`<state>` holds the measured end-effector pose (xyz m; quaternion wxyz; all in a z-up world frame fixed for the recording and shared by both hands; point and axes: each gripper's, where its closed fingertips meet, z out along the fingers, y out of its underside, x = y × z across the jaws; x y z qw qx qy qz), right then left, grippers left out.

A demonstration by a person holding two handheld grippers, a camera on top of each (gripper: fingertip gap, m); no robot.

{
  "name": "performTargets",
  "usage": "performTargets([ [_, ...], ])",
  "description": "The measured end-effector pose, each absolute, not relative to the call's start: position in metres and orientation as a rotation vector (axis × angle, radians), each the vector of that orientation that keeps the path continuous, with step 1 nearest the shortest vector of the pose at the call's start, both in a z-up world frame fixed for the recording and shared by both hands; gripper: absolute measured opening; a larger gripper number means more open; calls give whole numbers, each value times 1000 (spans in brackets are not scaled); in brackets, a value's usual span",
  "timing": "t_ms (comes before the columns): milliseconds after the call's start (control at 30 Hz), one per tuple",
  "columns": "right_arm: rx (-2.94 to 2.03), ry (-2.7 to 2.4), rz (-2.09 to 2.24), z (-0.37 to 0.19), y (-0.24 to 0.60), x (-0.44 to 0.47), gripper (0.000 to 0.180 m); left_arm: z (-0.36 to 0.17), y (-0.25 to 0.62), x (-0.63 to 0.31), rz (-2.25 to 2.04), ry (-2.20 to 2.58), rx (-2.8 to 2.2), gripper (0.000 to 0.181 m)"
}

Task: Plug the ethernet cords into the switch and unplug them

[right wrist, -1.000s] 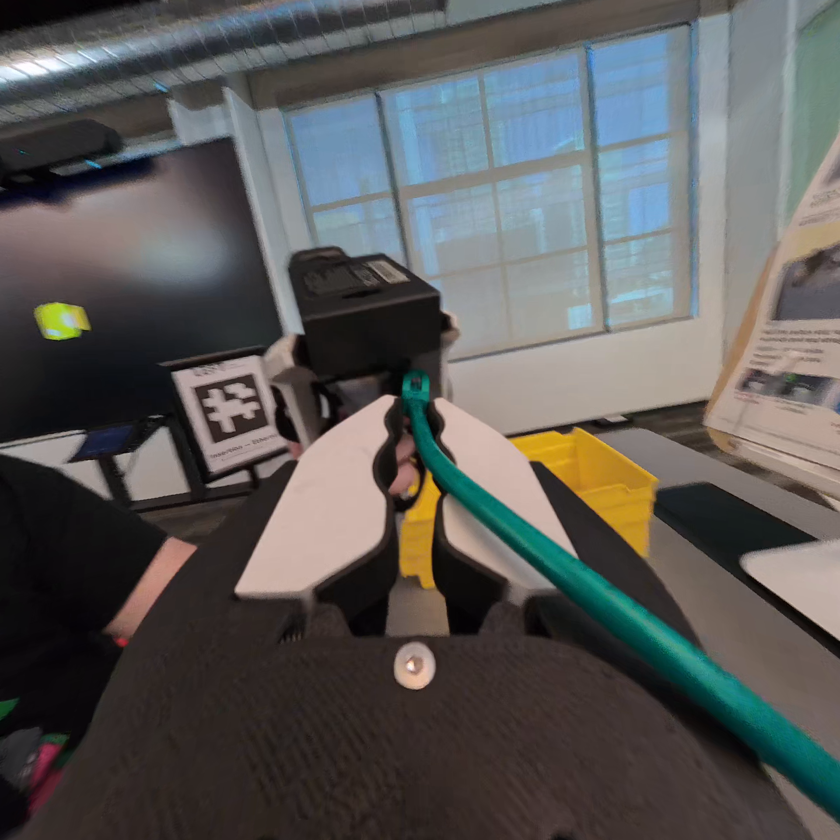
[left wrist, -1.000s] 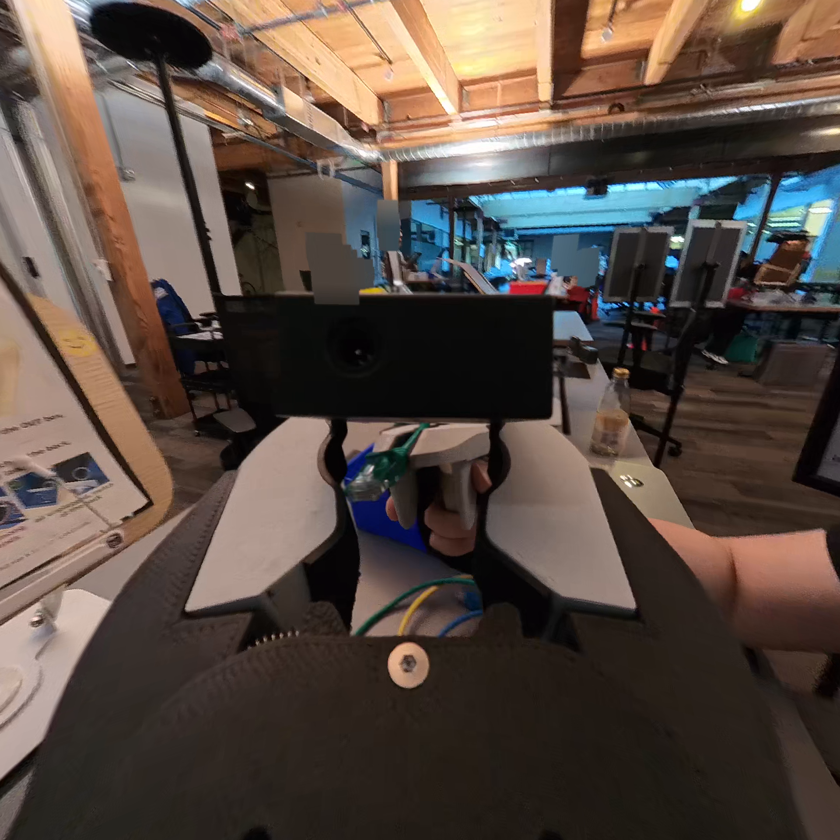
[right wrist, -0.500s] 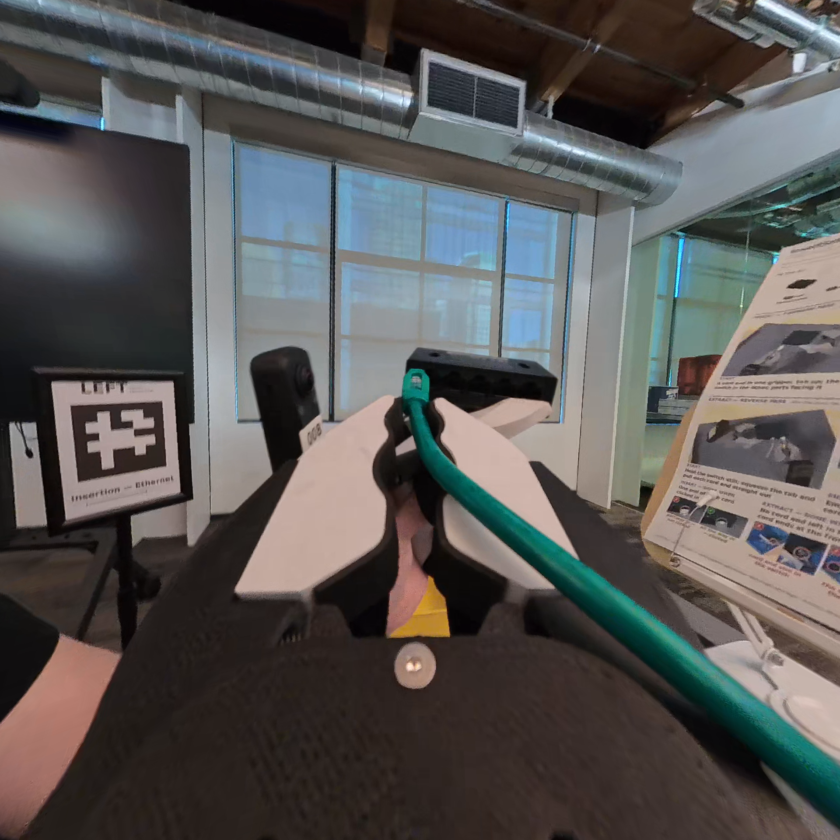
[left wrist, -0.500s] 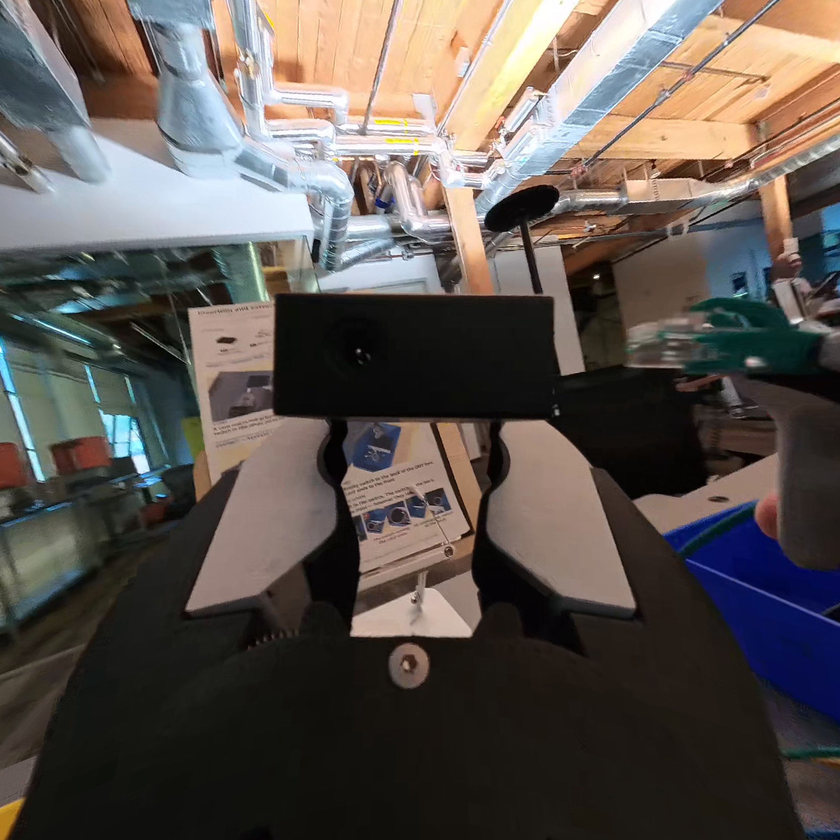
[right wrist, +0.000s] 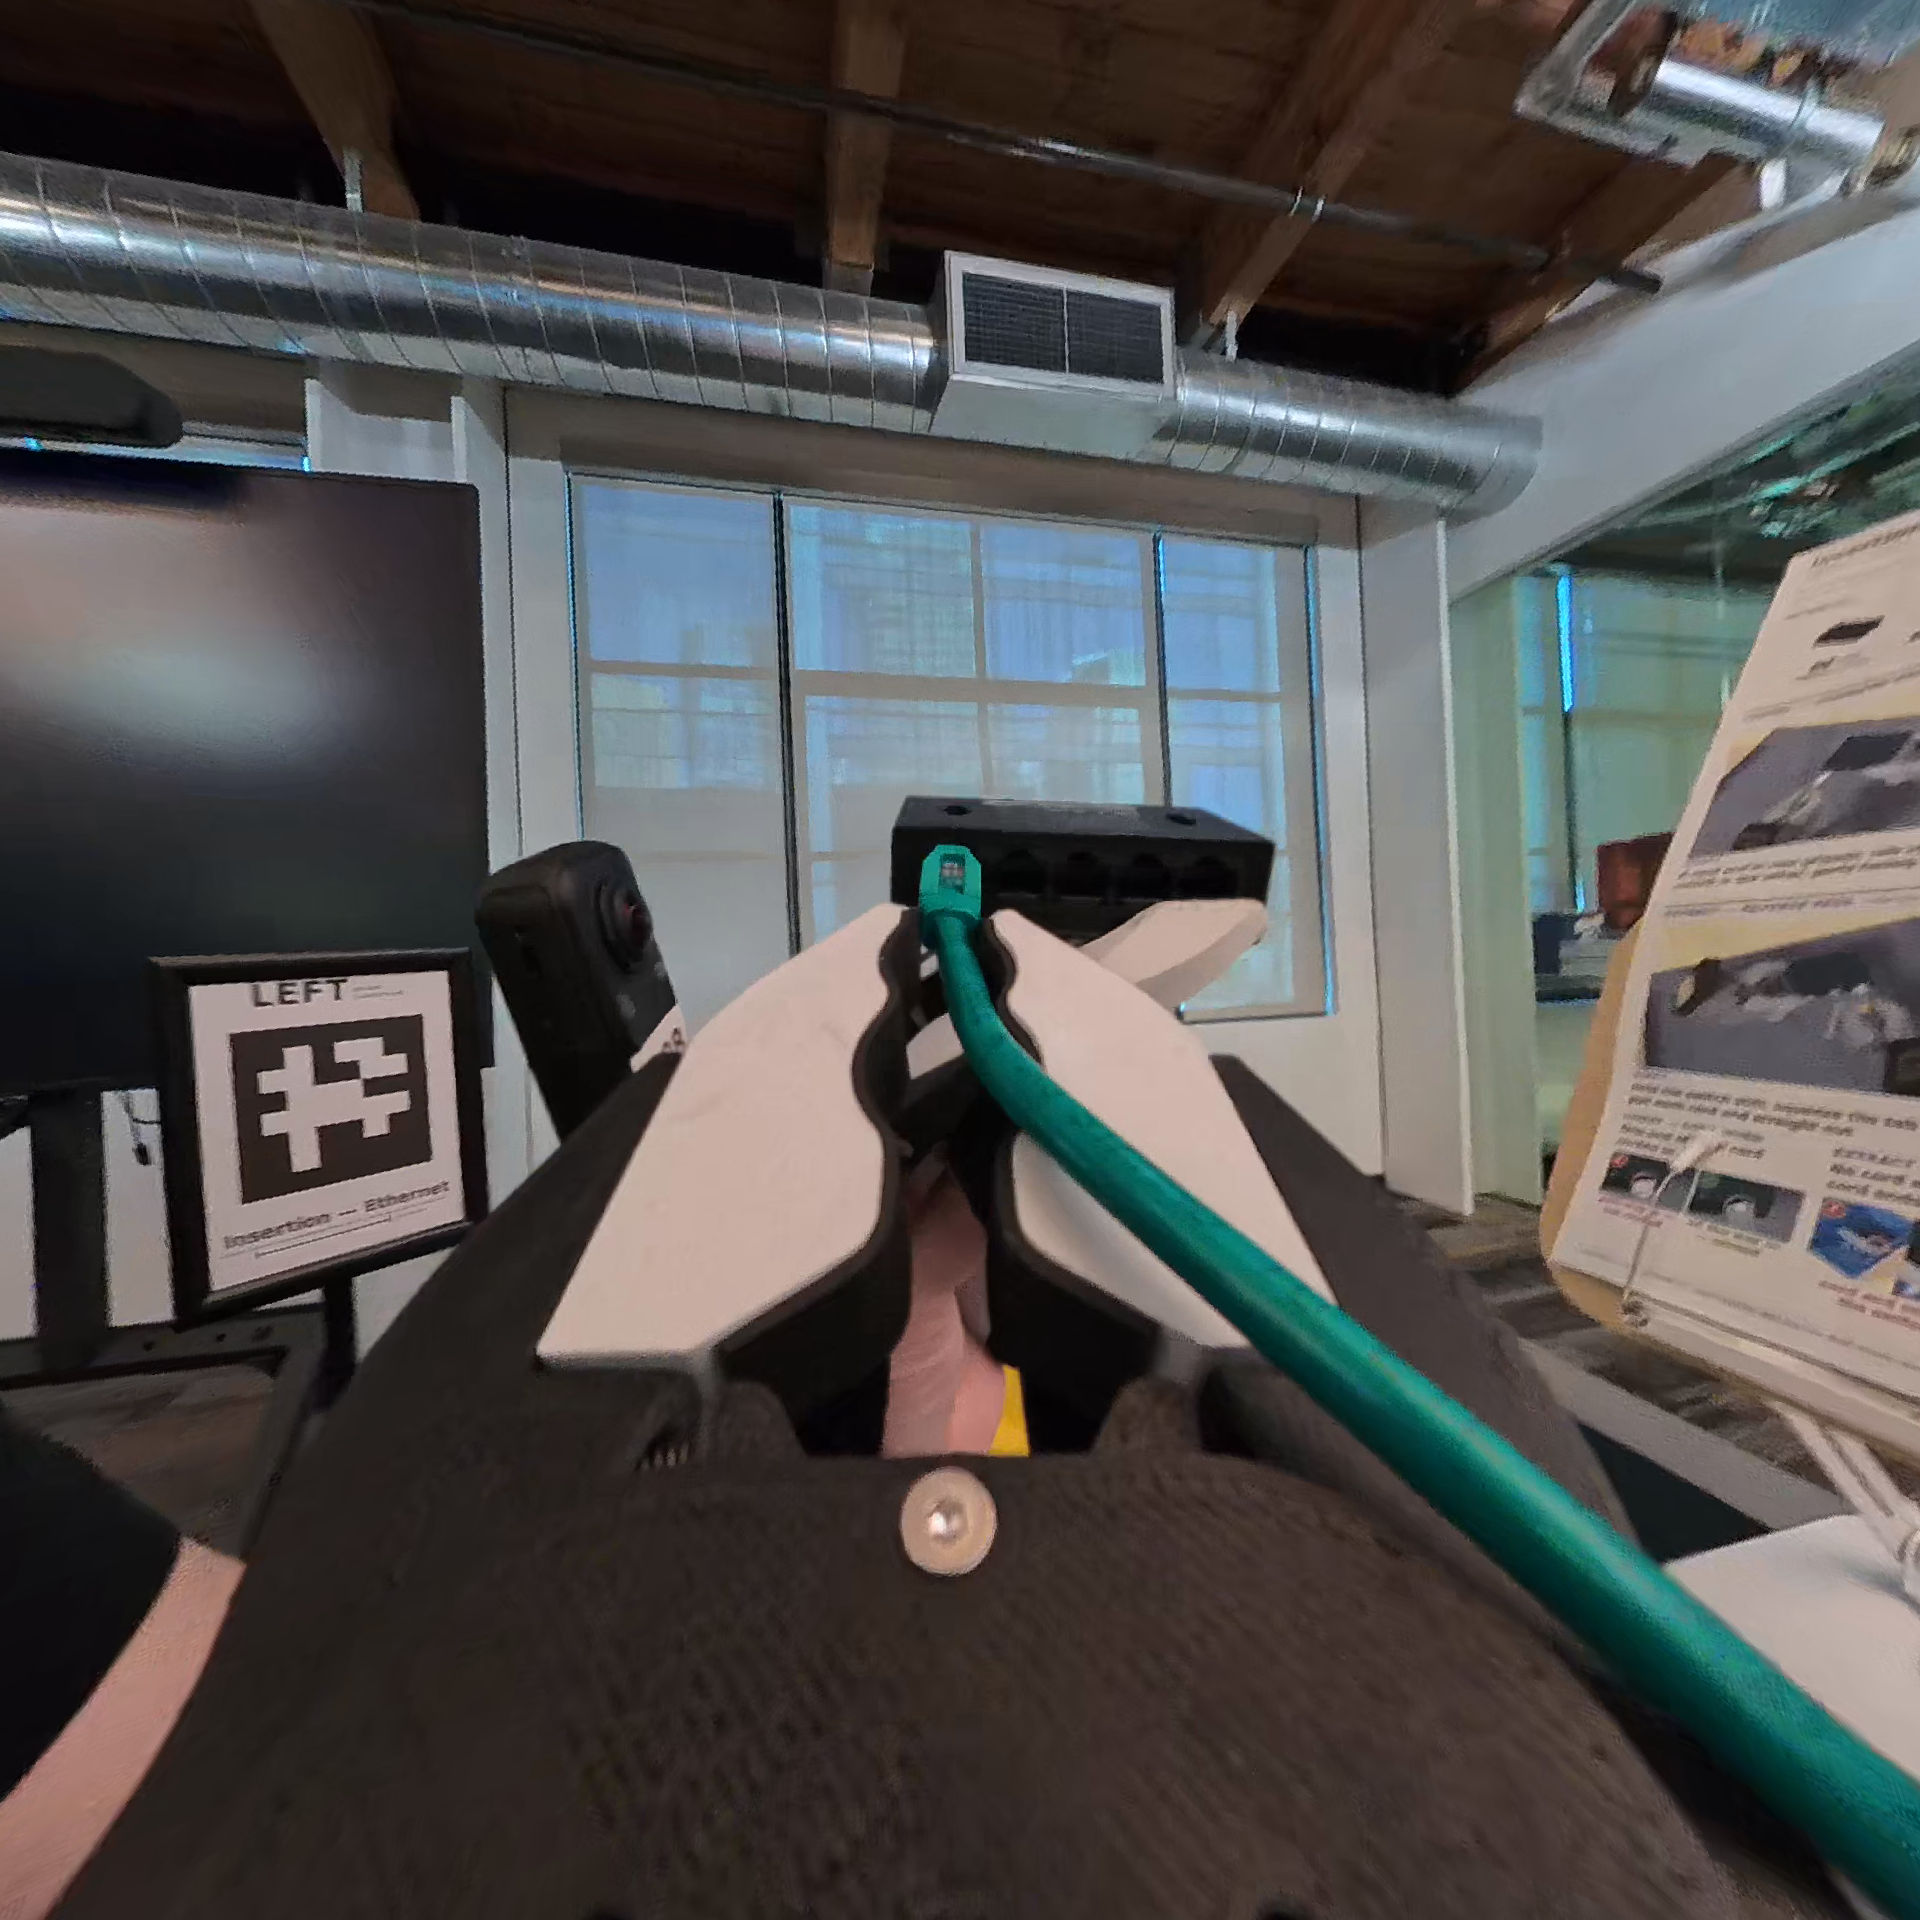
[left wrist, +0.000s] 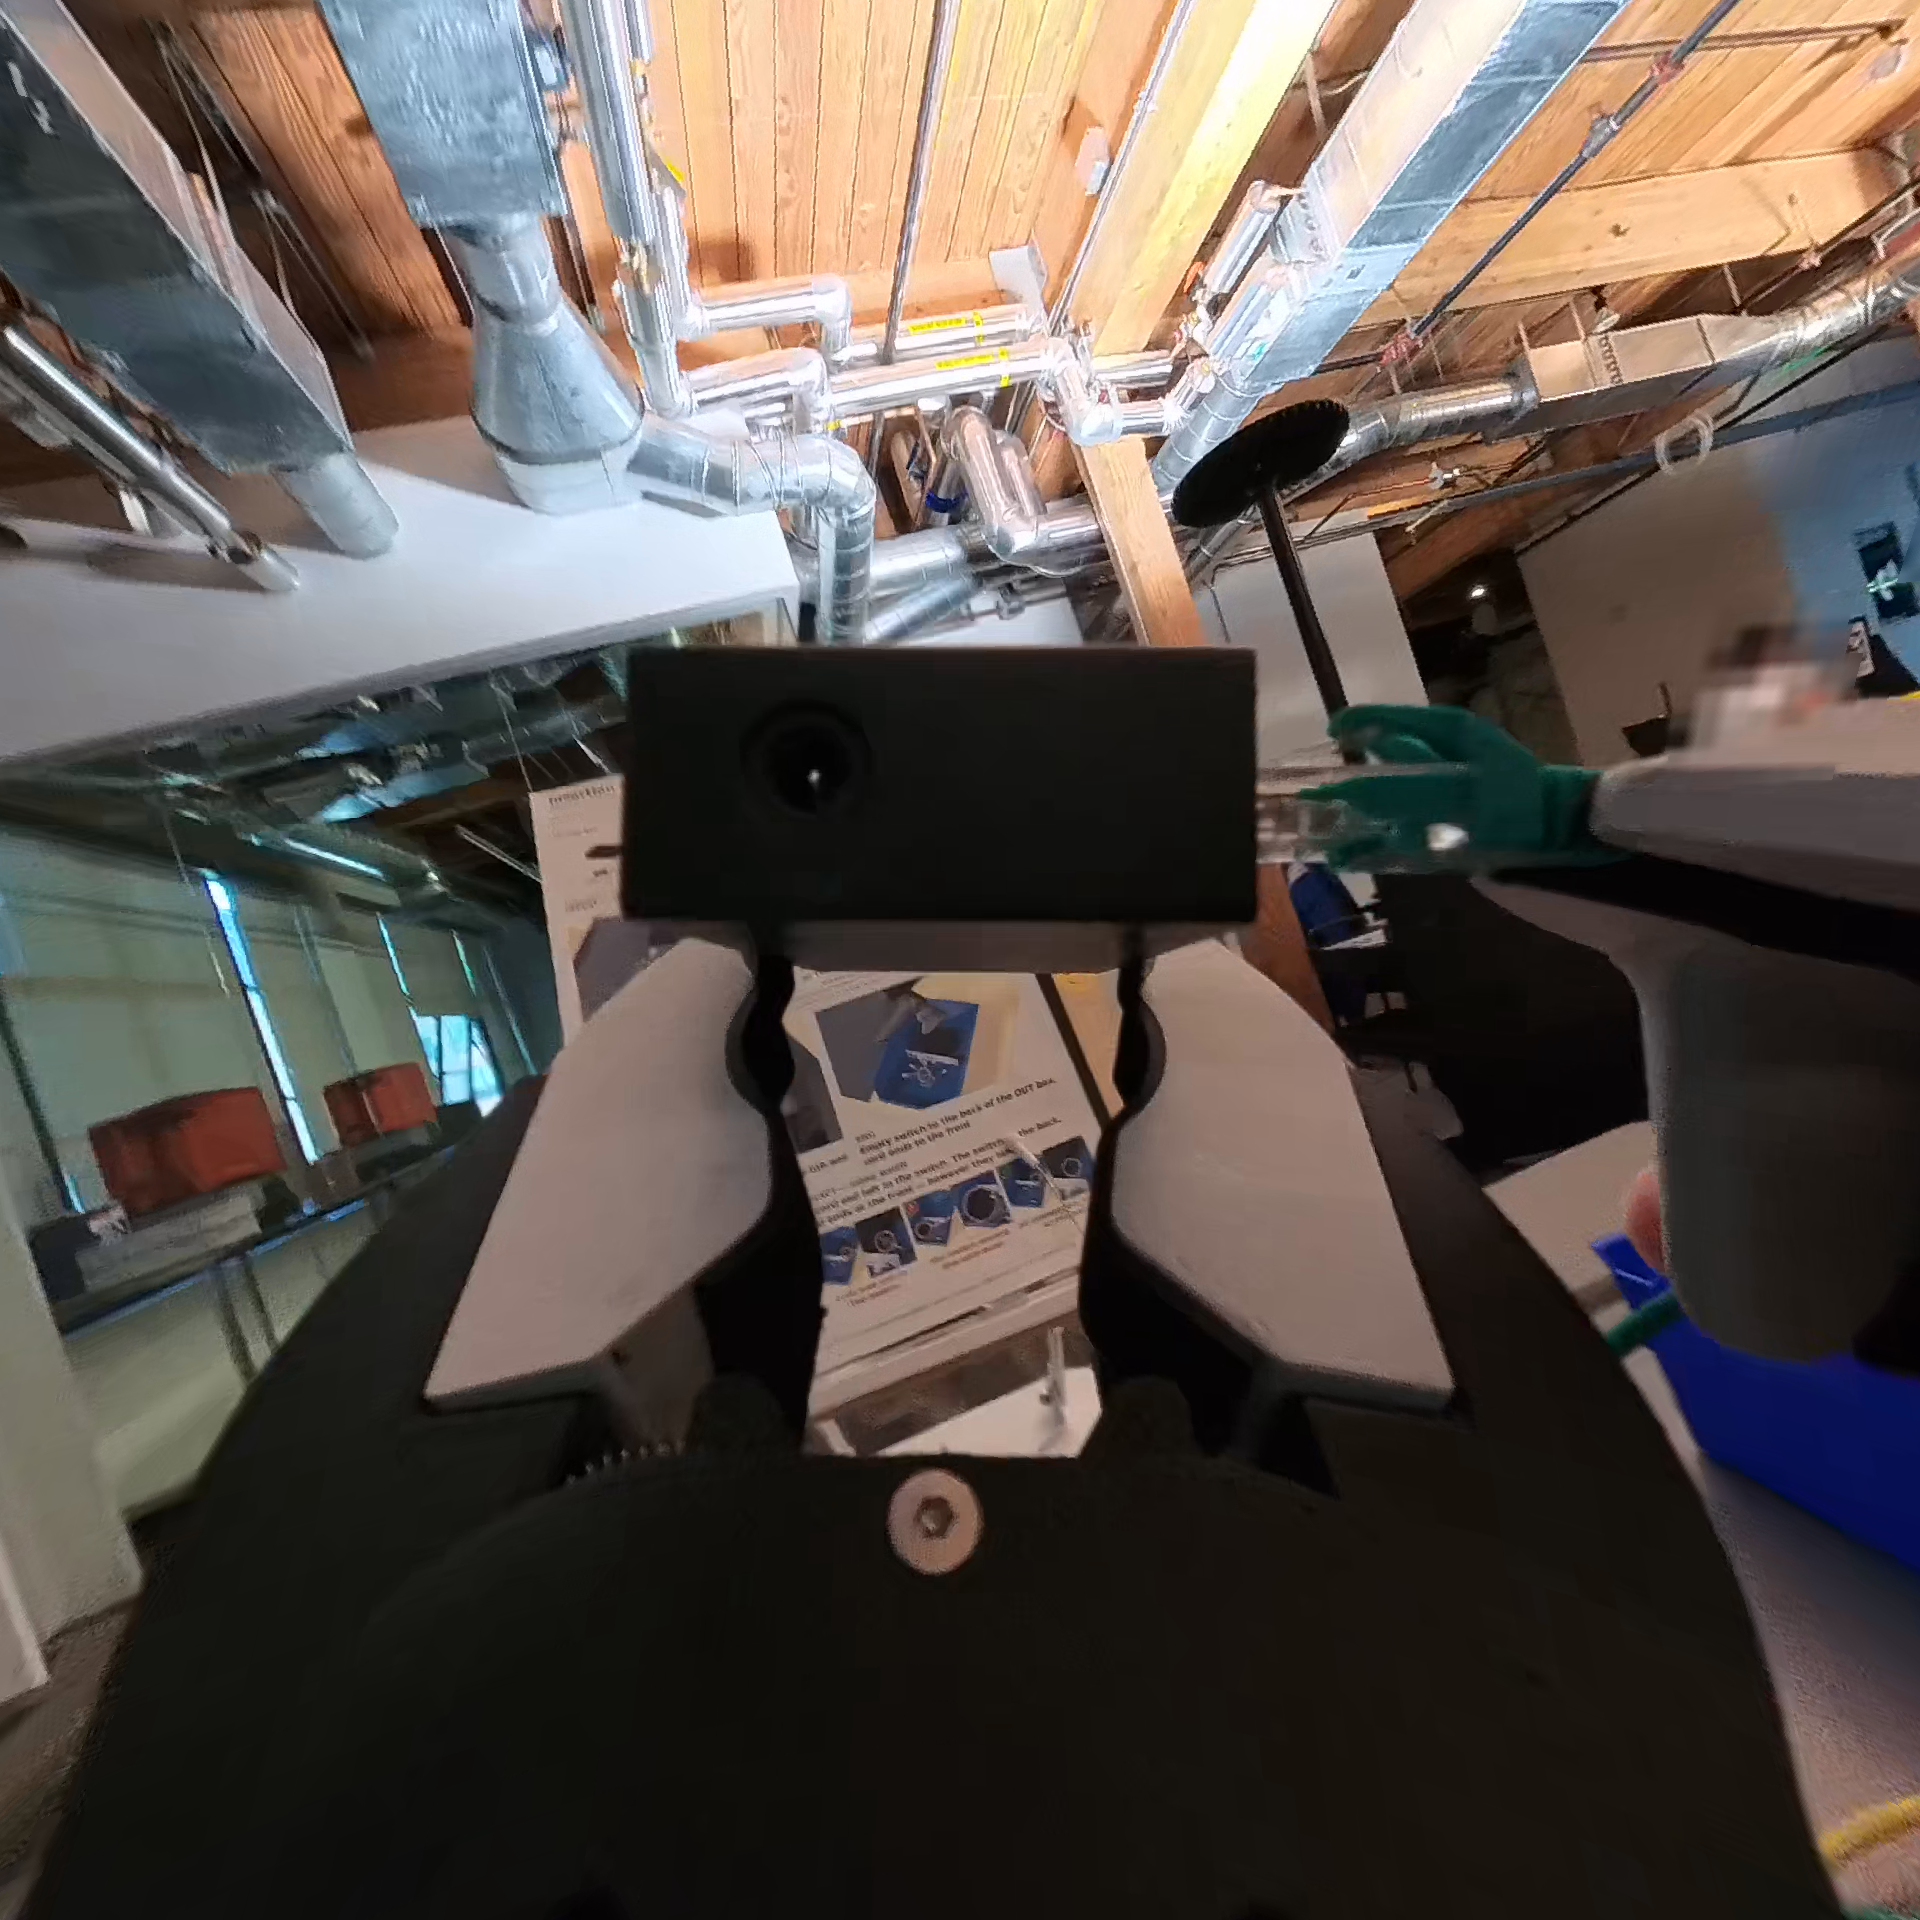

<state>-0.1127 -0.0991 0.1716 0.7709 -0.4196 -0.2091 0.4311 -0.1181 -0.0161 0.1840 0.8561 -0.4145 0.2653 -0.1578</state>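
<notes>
My left gripper (left wrist: pixel 940 940) is shut on a black switch (left wrist: pixel 940 790) and holds it up in the air, its long side across my fingertips. In the right wrist view the switch (right wrist: pixel 1122 857) shows a row of ports facing me. My right gripper (right wrist: pixel 945 935) is shut on a green ethernet cord (right wrist: pixel 1247 1278) just behind its plug (right wrist: pixel 948 878). The plug sits at the leftmost port. In the left wrist view the clear plug tip (left wrist: pixel 1351 826) meets the switch's right end. How deep it sits is hidden.
An instruction poster on a stand (right wrist: pixel 1766 1039) is at the right. A framed marker sign (right wrist: pixel 322 1112), a black camera (right wrist: pixel 582 966) and a dark monitor (right wrist: pixel 239 748) are at the left. A blue bin (left wrist: pixel 1818 1434) lies low right in the left wrist view.
Both grippers have swung round and upward. The switch has turned its ports toward the plug, and the plug has closed in from the right until it reaches the leftmost port.
</notes>
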Motion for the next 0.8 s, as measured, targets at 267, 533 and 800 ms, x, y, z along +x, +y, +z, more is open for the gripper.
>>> performTargets([
  [267,-898,-455,944,171,-97,-109,11,180,-17,-110,-244,632,-864,60],
  [533,-922,-457,1000,170,-100,-116,10,181,-20,-113,-187,647,-830,60],
  [800,-938,-490,981,171,-103,-120,11,181,-24,-109,-315,685,-812,60],
])
